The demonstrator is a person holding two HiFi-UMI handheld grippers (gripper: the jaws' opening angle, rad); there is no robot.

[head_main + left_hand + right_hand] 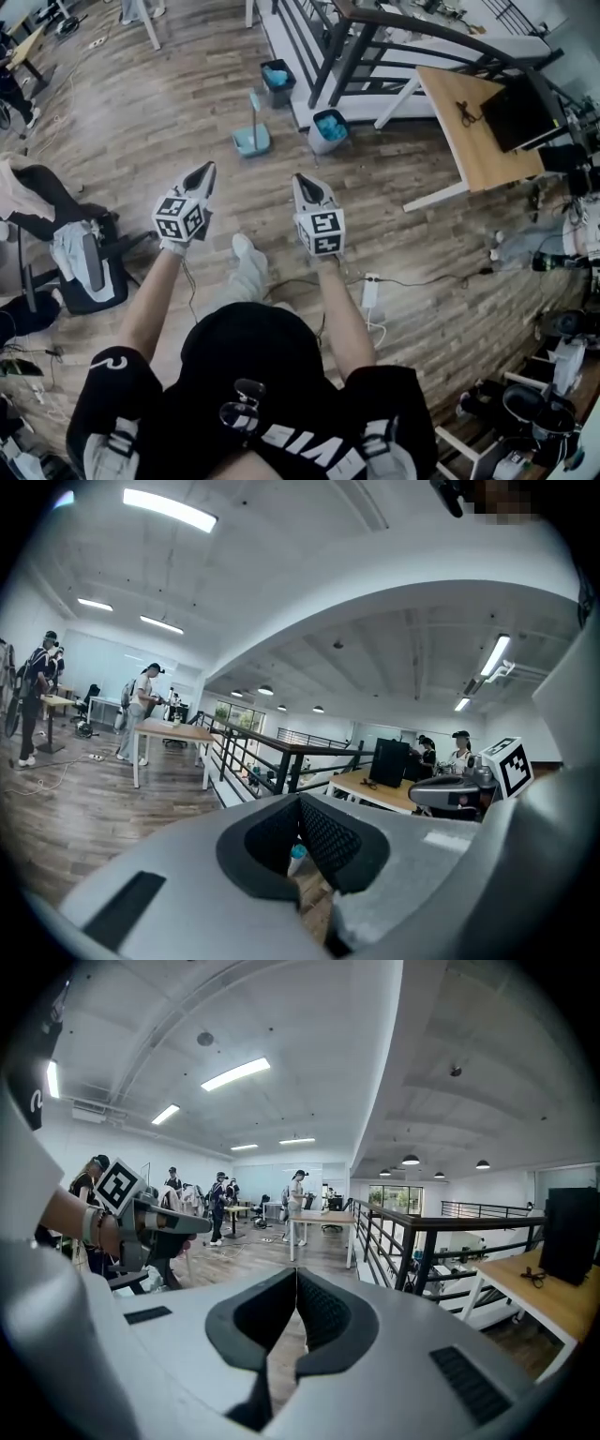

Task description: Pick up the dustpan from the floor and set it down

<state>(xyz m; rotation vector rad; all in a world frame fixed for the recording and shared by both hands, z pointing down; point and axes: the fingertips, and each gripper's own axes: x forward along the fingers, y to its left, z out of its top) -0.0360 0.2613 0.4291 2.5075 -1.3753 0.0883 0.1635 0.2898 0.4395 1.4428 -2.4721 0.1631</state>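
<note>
The light blue dustpan lies on the wood floor ahead of me, its long handle standing upright. My left gripper and right gripper are held side by side at waist height, both pointing toward it and well short of it. Each is shut with nothing between its tips. In the left gripper view the left gripper has its tips touching, and a small bit of light blue shows below them. The right gripper view shows the right gripper closed the same way.
Two bins with blue liners stand beside the dustpan, by a black railing. A wooden desk with a monitor is at the right. An office chair is at the left. A power strip and cables lie near my feet.
</note>
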